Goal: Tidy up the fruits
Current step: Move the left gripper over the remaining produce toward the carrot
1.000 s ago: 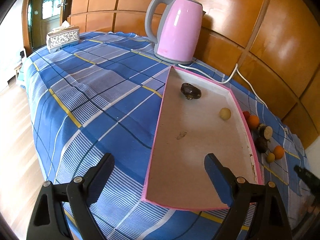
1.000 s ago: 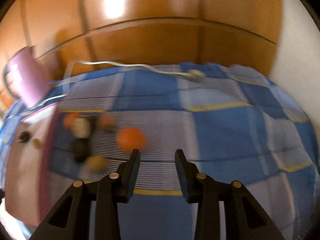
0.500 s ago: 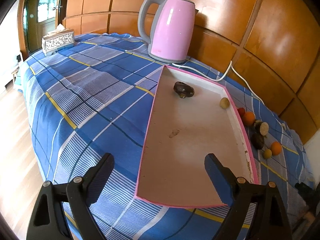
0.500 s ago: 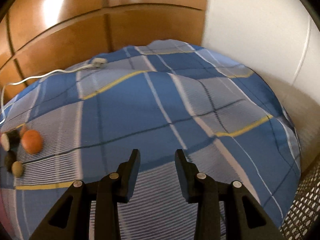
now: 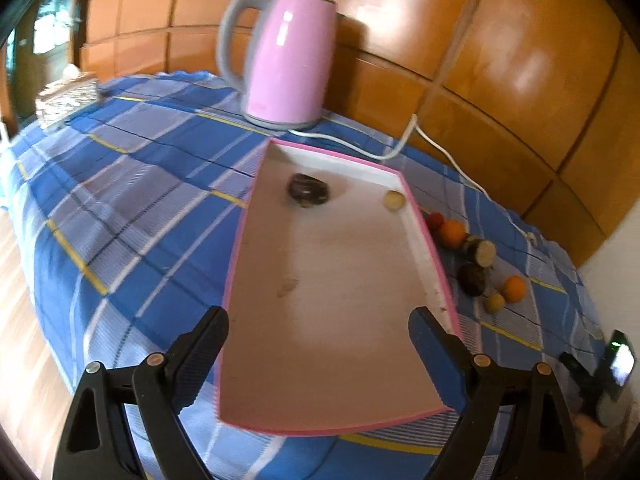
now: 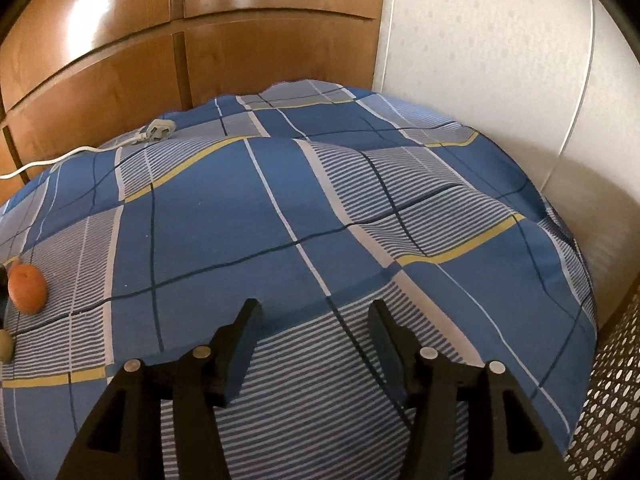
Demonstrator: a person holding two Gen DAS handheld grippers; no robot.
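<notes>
Left gripper (image 5: pixel 318 334): fingers wide apart, empty, above the near end of a shallow pink-rimmed tray (image 5: pixel 436 264) on a blue plaid cloth (image 5: pixel 132 216). Glossy pink kettle (image 5: pixel 286 62) behind. Tray holds two fruits: one dark, wrinkled (image 5: pixel 308 190); one small, pale, round (image 5: pixel 393 201). Six more fruits (image 5: pixel 476 258) lie right of the tray. Right gripper (image 6: pixel 314 322): fingers opening, nothing between them; smooth orange (image 6: pixel 27 288) far left.

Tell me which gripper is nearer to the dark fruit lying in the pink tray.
Left. The left gripper hangs open over the tray's near end, with the dark fruit at the far end. The right gripper, jaws opening, faces bare cloth off to the side.
</notes>
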